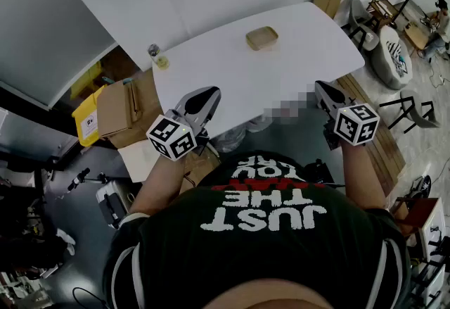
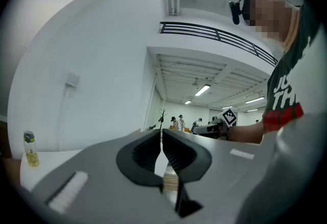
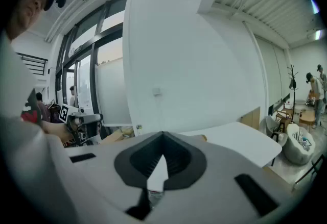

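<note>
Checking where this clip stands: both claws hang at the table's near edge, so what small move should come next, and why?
Probably reach the right claw forward over the table toward the tan box, opening it on the way. Both it and the left claw are shut, empty and well short of the box and the bottle.

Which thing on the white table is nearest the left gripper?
The small bottle, standing upright at the left corner of the table. The tan container sits farther off, near the far edge.
</note>
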Motion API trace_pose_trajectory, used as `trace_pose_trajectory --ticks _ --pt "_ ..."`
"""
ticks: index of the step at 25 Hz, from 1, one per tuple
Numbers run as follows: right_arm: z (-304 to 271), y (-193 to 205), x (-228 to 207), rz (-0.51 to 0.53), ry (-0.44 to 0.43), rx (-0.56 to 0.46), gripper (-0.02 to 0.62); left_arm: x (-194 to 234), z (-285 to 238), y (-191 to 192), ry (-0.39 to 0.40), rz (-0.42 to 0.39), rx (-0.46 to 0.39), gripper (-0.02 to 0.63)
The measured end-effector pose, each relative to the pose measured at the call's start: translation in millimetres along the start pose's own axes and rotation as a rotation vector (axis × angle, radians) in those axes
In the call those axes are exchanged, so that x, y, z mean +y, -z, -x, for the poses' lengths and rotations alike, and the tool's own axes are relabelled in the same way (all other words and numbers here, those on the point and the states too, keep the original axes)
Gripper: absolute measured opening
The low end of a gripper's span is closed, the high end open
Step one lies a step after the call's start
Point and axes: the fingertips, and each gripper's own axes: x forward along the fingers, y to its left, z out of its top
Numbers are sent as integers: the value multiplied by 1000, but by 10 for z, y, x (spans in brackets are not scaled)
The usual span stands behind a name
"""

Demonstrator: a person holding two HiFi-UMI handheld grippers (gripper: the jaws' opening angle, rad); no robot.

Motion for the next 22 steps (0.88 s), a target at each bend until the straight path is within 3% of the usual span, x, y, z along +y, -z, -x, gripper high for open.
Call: trace_pose_trajectory --ticks 14,22 --pt "28 61 -68 -29 -20 2 5 -88 -161 35 20 -9 6 18" --pt "242 0 -374 -41 -30 0 6 -317 -482 17 2 -16 2 18"
